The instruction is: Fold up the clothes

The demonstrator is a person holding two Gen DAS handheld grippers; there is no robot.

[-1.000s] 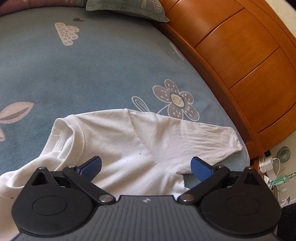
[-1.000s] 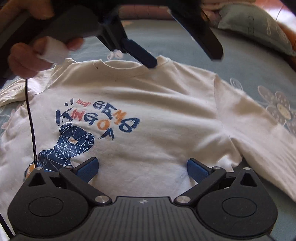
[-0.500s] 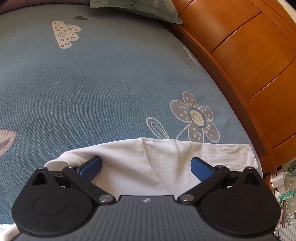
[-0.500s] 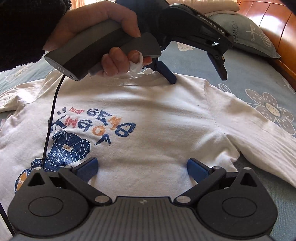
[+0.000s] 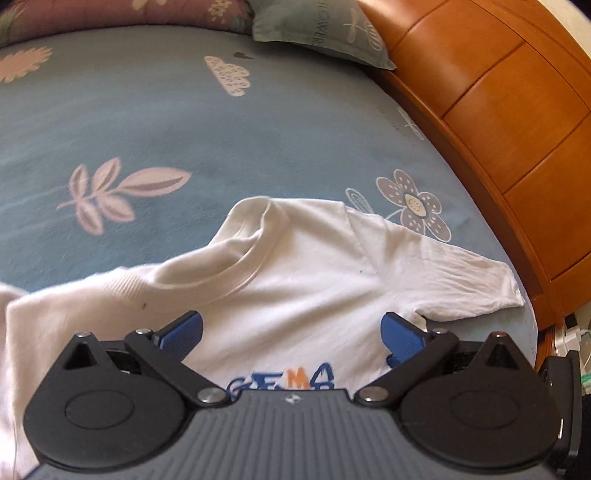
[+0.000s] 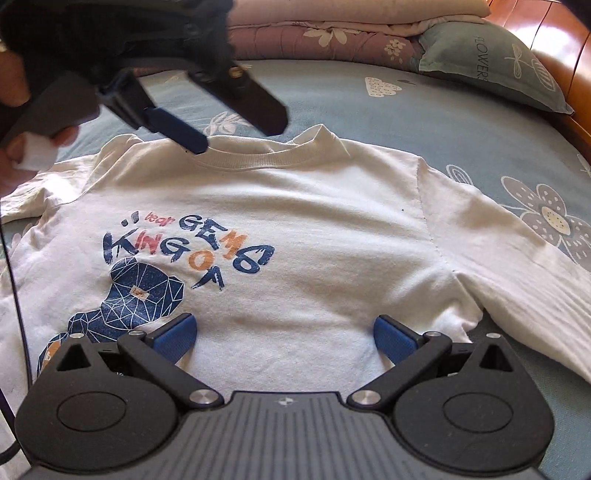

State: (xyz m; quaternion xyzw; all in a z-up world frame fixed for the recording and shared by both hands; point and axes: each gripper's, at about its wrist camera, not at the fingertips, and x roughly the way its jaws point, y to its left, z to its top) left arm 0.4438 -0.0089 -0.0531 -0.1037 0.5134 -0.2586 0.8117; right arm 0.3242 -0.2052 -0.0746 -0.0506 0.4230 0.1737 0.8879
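Left gripper up over the chest of the white t-shirt, blue fingers spread wide apart, nothing between them. From the right wrist cam, same left gripper shows far left, w/ one blue fingertip right at the collar — touching or just above, can't tell. Person's hand wraps its handle, dark sleeve above it.

Right gripper hangs over the lower front of the shirt, jaws also wide apart, empty. Shirt lies face up and spread flat on the blue bedsheet, print side showing: blue and orange lettering w/ a dark blue faceted figure below. Right sleeve stretches out to the right, beside a grey flower on the sheet; the left sleeve is partly out of frame. Grey-green pillow sits far right against the wooden headboard, w/ folded bedding stacked along the far edge.
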